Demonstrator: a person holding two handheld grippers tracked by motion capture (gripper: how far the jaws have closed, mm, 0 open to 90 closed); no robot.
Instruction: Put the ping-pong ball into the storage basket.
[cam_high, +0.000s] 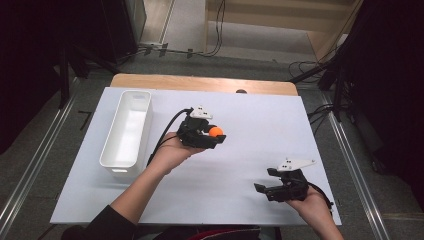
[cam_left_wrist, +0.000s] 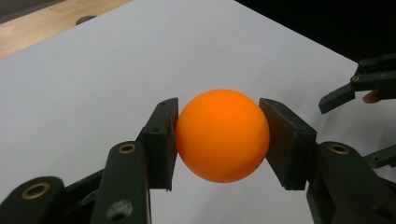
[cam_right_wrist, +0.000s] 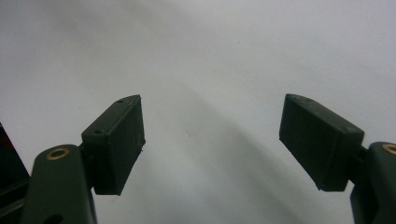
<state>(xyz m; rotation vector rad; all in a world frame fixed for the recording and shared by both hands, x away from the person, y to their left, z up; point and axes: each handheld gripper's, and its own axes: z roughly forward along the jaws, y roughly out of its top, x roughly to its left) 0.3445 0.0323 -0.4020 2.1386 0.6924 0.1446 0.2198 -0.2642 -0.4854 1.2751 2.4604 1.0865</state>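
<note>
Centrally, my left gripper (cam_high: 216, 133) pinches the orange ball (cam_high: 216, 131); right gripper (cam_high: 267, 181) spread; white bin (cam_high: 111, 157) bare inside.

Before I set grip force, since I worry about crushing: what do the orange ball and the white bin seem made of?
Orange ball: probably thin hard plastic, matte and smooth, with even colour and a soft sheen; hollowness cannot be judged. White bin: likely rigid moulded plastic, slightly glossy, with thin walls and rounded corners.
</note>
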